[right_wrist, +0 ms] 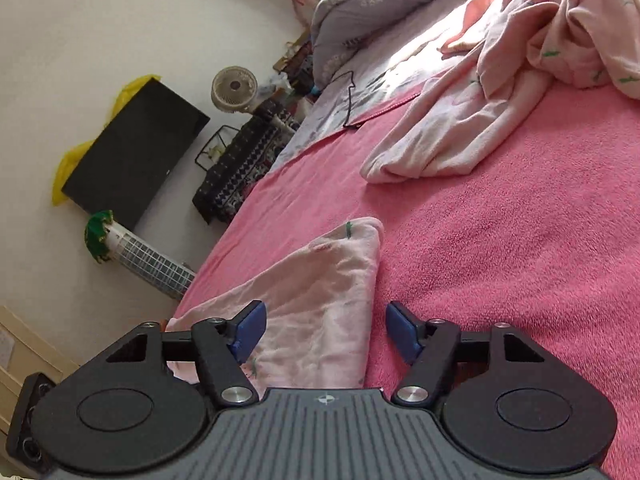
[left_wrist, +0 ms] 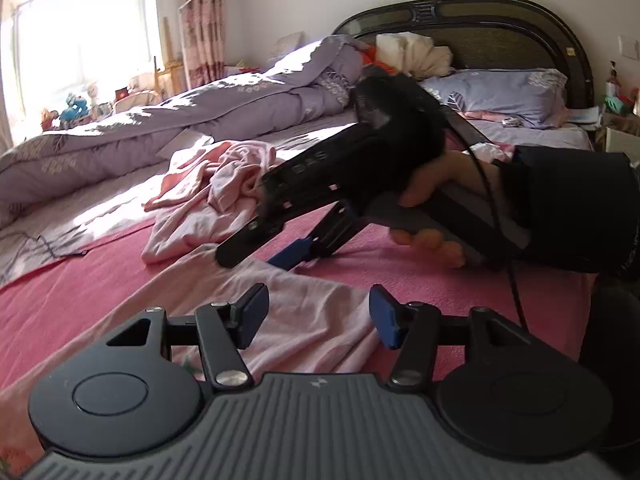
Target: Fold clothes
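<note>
I keep my left gripper (left_wrist: 318, 316) and right gripper (right_wrist: 325, 330) unclenched, grasping nothing, with the pale pink garment (right_wrist: 320, 292) lying flat between their fingers, ready for pinching its edge to fold.

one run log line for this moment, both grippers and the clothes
left gripper: open over pink garment | right gripper: open, same garment | pink pile: unfolded behind | pink blanket
</note>
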The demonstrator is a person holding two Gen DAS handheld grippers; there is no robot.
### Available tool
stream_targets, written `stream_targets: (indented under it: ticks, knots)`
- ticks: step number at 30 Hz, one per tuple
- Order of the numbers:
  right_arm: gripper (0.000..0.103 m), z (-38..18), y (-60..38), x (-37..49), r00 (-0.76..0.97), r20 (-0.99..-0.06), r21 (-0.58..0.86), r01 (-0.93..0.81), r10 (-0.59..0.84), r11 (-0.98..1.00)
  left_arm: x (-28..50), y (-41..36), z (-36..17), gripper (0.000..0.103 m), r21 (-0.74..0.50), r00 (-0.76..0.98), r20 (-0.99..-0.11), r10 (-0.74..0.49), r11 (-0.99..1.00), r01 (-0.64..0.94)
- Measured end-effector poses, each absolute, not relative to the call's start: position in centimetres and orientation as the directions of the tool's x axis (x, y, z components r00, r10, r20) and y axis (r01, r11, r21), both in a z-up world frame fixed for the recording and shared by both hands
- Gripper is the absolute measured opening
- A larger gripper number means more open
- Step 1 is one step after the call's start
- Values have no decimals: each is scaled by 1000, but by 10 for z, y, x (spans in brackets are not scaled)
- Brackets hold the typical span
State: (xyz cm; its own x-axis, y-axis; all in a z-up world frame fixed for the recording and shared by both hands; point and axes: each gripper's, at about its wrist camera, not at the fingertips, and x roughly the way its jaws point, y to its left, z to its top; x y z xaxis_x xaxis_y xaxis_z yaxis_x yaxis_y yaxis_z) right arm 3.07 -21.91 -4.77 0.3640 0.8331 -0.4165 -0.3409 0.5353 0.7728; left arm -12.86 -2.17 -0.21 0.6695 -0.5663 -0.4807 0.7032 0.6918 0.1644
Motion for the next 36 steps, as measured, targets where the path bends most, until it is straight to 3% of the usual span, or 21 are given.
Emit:
stream_targets:
  ticks: [2,4,8,30,36]
  knots:
    - [34,-54,-217,42,350,-430,782,-317,832,537,-124,-43,-13,59,225,655,-488,-577,641,733]
    - [18,-62,-216,50,338,-437,797,-284,833,533,-115,-58,-27,55,228,617,-534,-578,605,763]
    - [12,-70,-217,59,331,-412,827,-256,849,501,-101,-55,-34,53,118,538,-584,-607,592,797]
    - [10,-85,-191,102,355,-355,884,-175,865,434,-106,-46,-37,54,164,572,-556,-604,595,787]
    - [21,-83,-199,99,357,-322,900,-171,877,400,-112,-49,-31,53,119,568,-553,-609,618,778]
